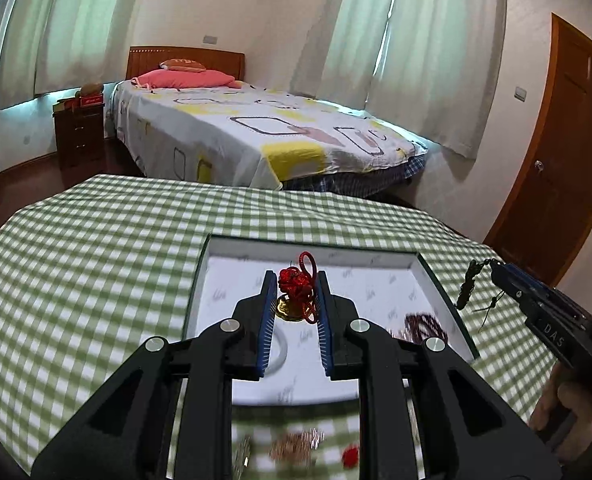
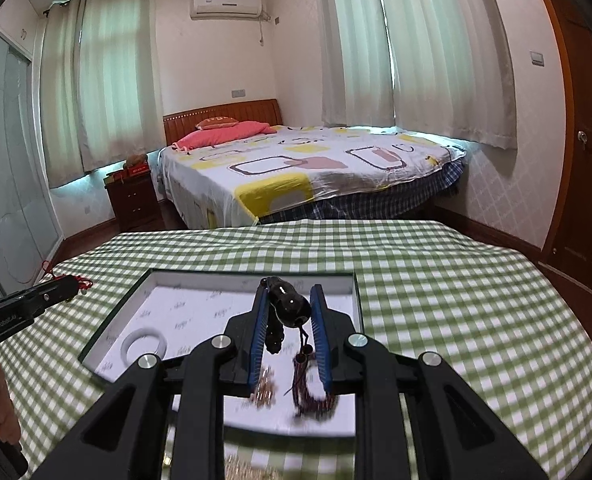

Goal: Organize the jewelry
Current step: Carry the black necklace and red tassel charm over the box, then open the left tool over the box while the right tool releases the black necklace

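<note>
Over on the left side, the left gripper (image 1: 296,292) has its blue pads clamped on a red knotted cord charm (image 1: 299,283) with a gold bit hanging under it, held up in the air above the shallow white-lined tray (image 1: 216,264). That tray sits on the table with the green checked cloth (image 1: 96,248). Inside the tray, toward its left, there's a white bangle (image 2: 144,344) lying flat, and further right a small gold-coloured chain (image 2: 264,390) and a dark red beaded bracelet (image 2: 311,392), both pretty blurry so I can't say much more about them. Moving right, the right gripper (image 2: 288,308) is closed on a glossy black gourd-shaped pendant (image 2: 288,302), with its black cord and tassel (image 2: 274,338) dangling down between the fingers, also lifted over the tray. Near the front edge of the table, outside the tray, there are a few more small pieces, one red (image 1: 351,456), too smeared to make out. Behind the table there's a bed (image 2: 296,168) with a patterned sheet.
</note>
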A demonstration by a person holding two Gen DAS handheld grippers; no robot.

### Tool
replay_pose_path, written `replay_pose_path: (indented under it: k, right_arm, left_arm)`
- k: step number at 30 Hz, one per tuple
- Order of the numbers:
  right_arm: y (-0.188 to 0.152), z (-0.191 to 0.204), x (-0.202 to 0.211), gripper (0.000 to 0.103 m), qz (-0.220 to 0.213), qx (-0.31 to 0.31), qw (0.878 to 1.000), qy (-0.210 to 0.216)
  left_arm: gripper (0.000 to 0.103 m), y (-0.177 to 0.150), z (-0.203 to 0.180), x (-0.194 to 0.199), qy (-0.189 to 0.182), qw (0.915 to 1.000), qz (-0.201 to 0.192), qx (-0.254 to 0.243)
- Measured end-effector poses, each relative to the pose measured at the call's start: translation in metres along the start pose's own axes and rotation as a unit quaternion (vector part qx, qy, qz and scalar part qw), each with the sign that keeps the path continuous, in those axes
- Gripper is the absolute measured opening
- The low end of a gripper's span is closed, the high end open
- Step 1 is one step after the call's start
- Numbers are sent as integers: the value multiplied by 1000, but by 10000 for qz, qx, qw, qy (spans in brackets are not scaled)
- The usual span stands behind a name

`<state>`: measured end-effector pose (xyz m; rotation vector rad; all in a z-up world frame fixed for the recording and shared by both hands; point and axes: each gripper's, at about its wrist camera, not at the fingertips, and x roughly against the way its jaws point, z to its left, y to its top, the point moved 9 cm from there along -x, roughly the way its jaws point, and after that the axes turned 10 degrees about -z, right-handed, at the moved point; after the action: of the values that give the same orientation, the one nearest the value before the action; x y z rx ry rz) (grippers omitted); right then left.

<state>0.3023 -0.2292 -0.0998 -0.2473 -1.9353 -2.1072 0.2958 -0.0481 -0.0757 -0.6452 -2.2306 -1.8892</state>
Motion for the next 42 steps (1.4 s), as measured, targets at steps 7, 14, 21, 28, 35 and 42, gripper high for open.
replay_pose_path:
  k: [7,14,21,28,35,42]
  right_arm:
    - [-18,-8,-57,22,385,-69,9992,-21]
    - [-51,-20,-98,22,972,-110,9952,-74]
    - [-63,-24,-113,22,1330,-50,9911,-88]
    - [-72,-28,-117,23,1517,-64,9884,-77]
    - [-64,-27,-105,35,1350,-26,9908,-129]
    - [-48,-19,-77,36,999,-27,9949,-106]
  left_arm:
    - [19,-10,5,-78,128,9987,501,23]
    - [19,-39,17,-139,267,9918,1250,64]
    - [19,-57,21,-160,338,9845,1718,127]
    - [50,-59,26,-160,418,9836,1743,199]
    - [58,-49,26,-148,419,9877,1496,171]
    - [64,-27,21,-104,323,9969,721,17]
